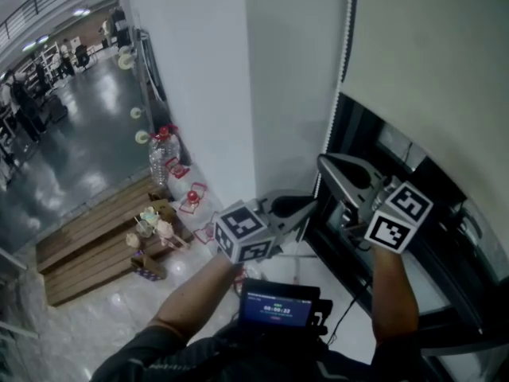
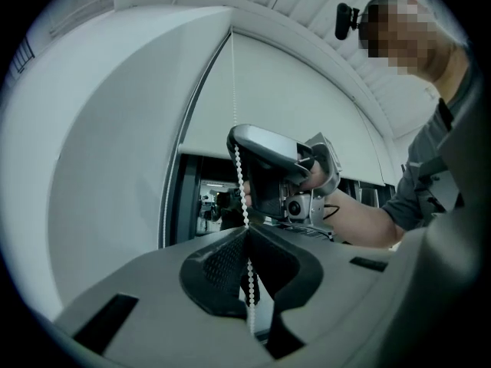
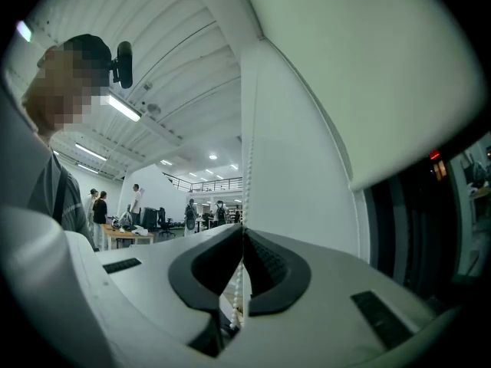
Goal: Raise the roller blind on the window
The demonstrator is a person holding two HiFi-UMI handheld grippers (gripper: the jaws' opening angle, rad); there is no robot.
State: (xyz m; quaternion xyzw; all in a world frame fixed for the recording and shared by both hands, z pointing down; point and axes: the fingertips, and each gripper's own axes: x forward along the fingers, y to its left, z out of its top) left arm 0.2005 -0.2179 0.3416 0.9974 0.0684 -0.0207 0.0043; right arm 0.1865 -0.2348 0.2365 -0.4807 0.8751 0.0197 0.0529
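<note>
Bead chain (image 2: 238, 167) hangs at left edge of roller blind (image 1: 429, 46), whose hem sits partway up the window (image 1: 359, 130). Left tool (image 2: 247, 232) is pressed together on the bead chain lower down; right tool (image 3: 242, 232) pinches it just above. Chain prob. light and limp, and the beads give the pads purchase. Plastic links may snap if yanked. Best hold: pinch btwn beads, pull straight down w/ steady tension.

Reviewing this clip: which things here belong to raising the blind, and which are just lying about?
Part of the job:
roller blind
bead chain
left gripper, shut on the bead chain
right gripper, shut on the bead chain
window

Just lying about:
water bottles
wooden pallets
red wire holders
</note>
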